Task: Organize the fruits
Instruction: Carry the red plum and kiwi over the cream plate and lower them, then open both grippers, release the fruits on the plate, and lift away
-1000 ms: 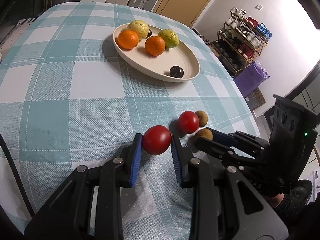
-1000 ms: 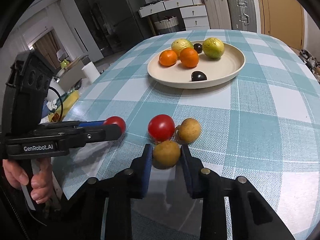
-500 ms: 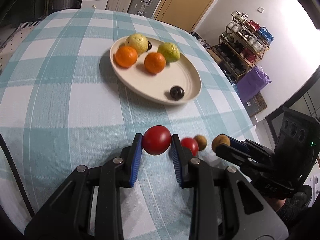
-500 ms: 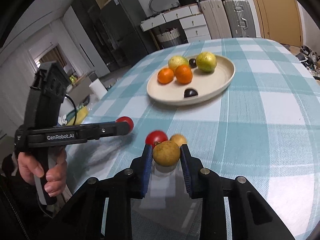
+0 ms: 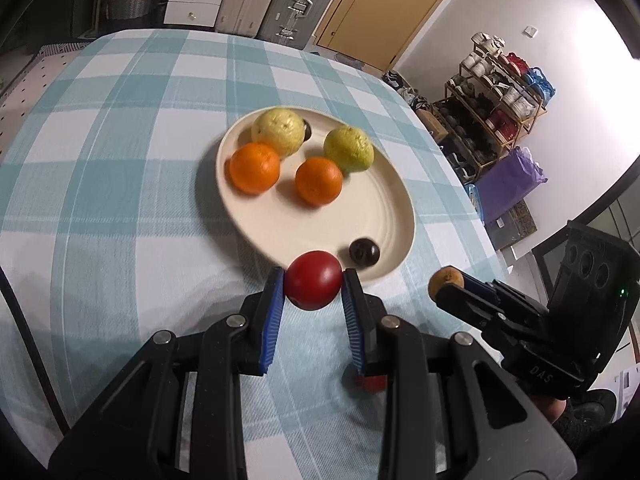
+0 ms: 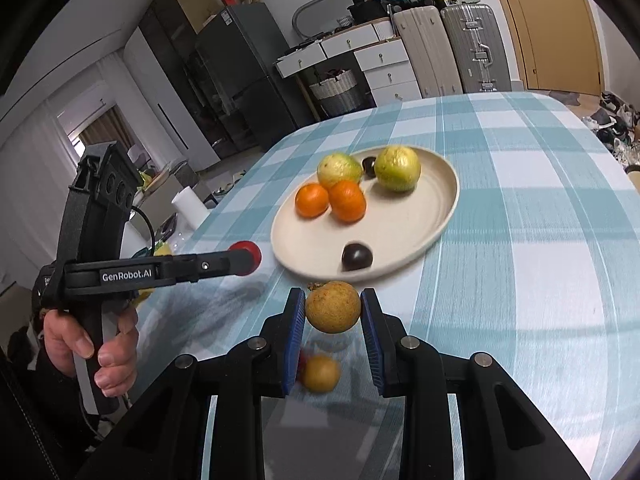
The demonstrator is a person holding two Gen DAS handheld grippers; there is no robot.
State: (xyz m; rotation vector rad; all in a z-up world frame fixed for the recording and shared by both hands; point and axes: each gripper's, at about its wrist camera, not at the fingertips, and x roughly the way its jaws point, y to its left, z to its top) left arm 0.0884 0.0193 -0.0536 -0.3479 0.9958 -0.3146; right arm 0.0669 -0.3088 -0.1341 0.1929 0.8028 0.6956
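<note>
My left gripper (image 5: 313, 288) is shut on a red tomato (image 5: 313, 279), held above the cloth just before the near rim of the cream plate (image 5: 320, 224). My right gripper (image 6: 333, 309) is shut on a brown round fruit (image 6: 333, 306), also raised near the plate (image 6: 400, 224). On the plate lie two oranges (image 5: 254, 167), two yellow-green fruits (image 5: 349, 149) and two dark plums (image 5: 364, 252). A second red tomato (image 5: 371, 382) and a second brown fruit (image 6: 320, 373) stay on the table under the grippers. A hand (image 6: 100, 344) holds the left gripper.
The table carries a teal and white checked cloth (image 5: 120, 152). Its right edge drops off toward a shoe rack (image 5: 492, 108) and a purple bag (image 5: 508, 178). Suitcases (image 6: 476, 46), drawers and a fridge (image 6: 240, 72) stand beyond the far edge.
Both grippers have lifted their fruits and moved toward the plate. The second tomato and second brown fruit stayed on the cloth and now lie under the fingers.
</note>
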